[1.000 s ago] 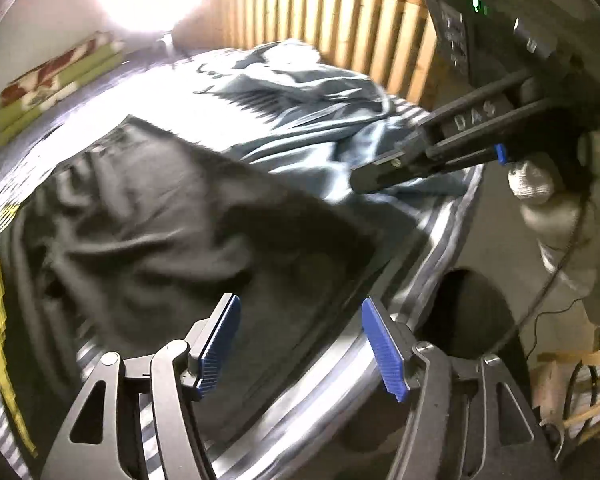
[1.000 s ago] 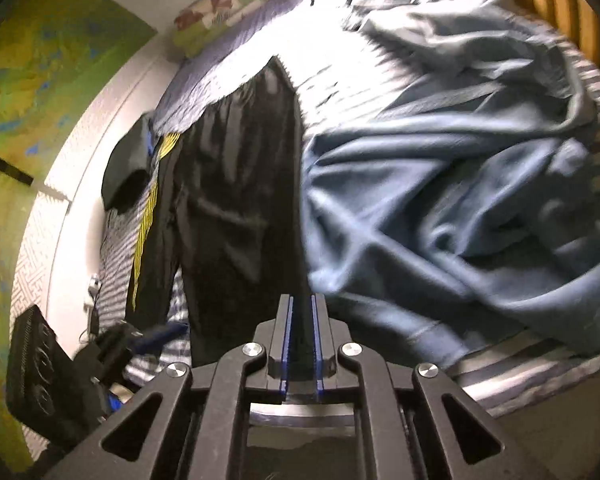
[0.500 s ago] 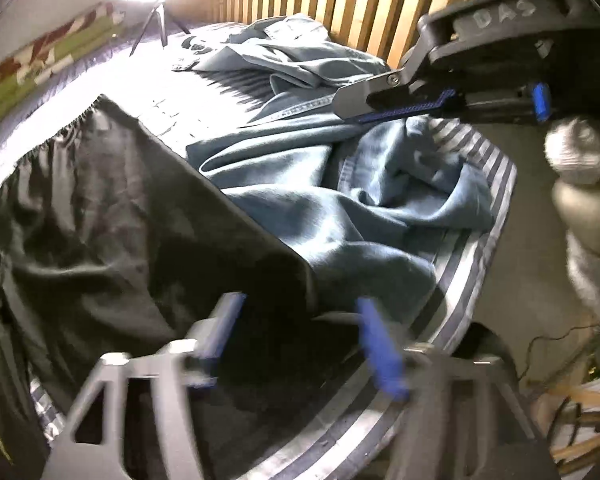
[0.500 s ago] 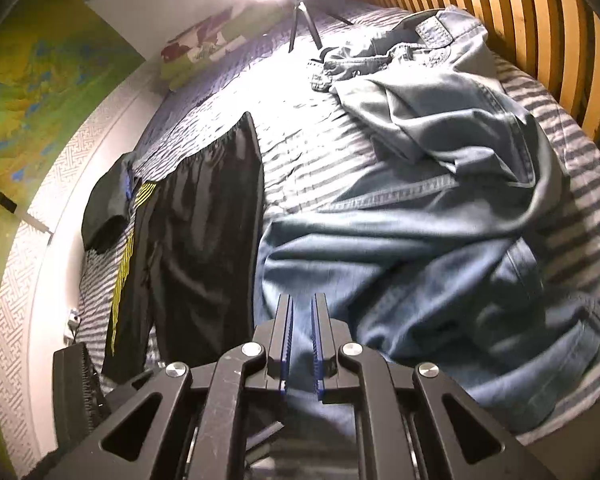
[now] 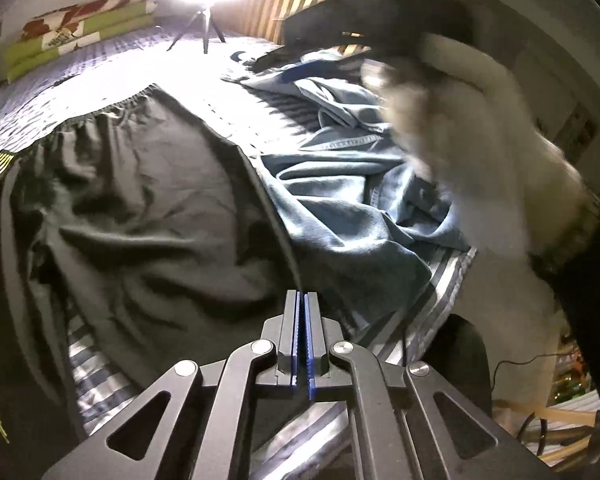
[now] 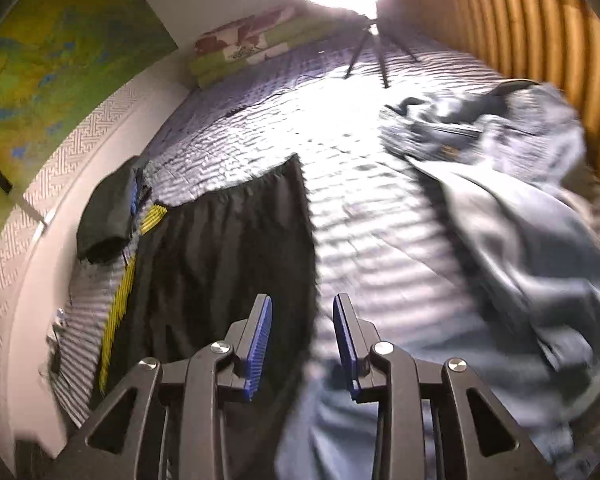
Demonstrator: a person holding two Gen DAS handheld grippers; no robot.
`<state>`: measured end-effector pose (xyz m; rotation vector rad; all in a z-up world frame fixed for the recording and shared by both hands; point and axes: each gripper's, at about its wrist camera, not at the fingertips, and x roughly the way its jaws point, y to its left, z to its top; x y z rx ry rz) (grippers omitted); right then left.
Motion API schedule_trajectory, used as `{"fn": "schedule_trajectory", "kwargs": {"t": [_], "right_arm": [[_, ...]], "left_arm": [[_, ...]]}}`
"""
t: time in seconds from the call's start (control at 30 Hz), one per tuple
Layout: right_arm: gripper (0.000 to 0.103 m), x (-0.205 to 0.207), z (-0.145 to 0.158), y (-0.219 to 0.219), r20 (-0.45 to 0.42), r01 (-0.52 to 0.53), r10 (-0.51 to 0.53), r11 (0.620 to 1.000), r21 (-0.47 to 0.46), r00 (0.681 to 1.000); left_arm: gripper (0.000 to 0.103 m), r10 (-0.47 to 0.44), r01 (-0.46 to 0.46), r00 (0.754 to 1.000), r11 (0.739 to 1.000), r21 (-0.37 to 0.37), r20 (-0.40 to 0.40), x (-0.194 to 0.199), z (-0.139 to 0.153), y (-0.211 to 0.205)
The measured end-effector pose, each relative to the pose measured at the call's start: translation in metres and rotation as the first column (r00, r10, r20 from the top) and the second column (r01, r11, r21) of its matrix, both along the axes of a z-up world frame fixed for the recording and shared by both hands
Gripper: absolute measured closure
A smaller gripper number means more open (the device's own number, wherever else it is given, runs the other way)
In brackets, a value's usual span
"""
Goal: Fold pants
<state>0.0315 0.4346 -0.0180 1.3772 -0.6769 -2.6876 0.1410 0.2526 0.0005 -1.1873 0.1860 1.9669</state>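
Note:
Black pants [image 5: 140,208] with a gathered waistband and a yellow side stripe lie spread on the striped bed. My left gripper [image 5: 301,320] is shut at their right edge near the bed's front, and the fabric's edge runs straight into the pads. In the right wrist view the black pants [image 6: 228,248] lie under my right gripper [image 6: 302,320], which is open and empty above their right edge. In the left wrist view the right gripper [image 5: 300,72] is a blur high over the jeans, held by a white-gloved hand [image 5: 460,152].
Crumpled blue jeans [image 5: 348,200] lie right of the black pants, also the jeans [image 6: 520,220]. A dark folded garment [image 6: 104,212] sits at the bed's left edge. Folded blankets [image 6: 252,44], a lamp tripod [image 6: 372,52] and a wooden slatted board [image 6: 540,40] stand at the back.
My left gripper dropped to the black pants' edge and shut. My right gripper rose, swung toward the bed's middle and opened.

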Motion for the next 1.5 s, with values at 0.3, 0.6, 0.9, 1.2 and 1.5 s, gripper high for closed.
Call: {"fn": "schedule_trajectory", "kwargs": {"t": [0.3,0.6,0.9,1.2,1.5], "right_arm": [[0.072,-0.120,-0.051,-0.025,0.167,0.023,-0.032,0.998,0.053,0.985],[0.102,-0.157,-0.086,-0.024,0.256,0.100,-0.113,0.993,0.061,0.960],[0.102,-0.157,-0.005,-0.092,0.141,0.052,-0.073,0.988,0.147,0.987],[0.102,-0.210,0.037,-0.269,0.082,-0.145,0.126,0.944,0.295,0.989],[0.102,-0.261,-0.009,-0.386,0.160,-0.251,0.206,0.898,0.362,0.965]], "left_arm": [[0.102,0.031,-0.033,0.999,0.998,0.061,0.026,-0.015,0.006,-0.043],[0.102,0.109,-0.113,0.993,0.987,0.116,0.034,-0.023,0.012,-0.092],[0.102,0.271,-0.273,0.962,0.946,0.177,0.037,-0.021,0.018,-0.201],[0.102,0.493,-0.497,0.867,0.848,0.182,0.069,-0.017,-0.003,-0.336],[0.103,0.612,-0.625,0.780,0.769,0.134,0.132,-0.022,-0.047,-0.413]]}}
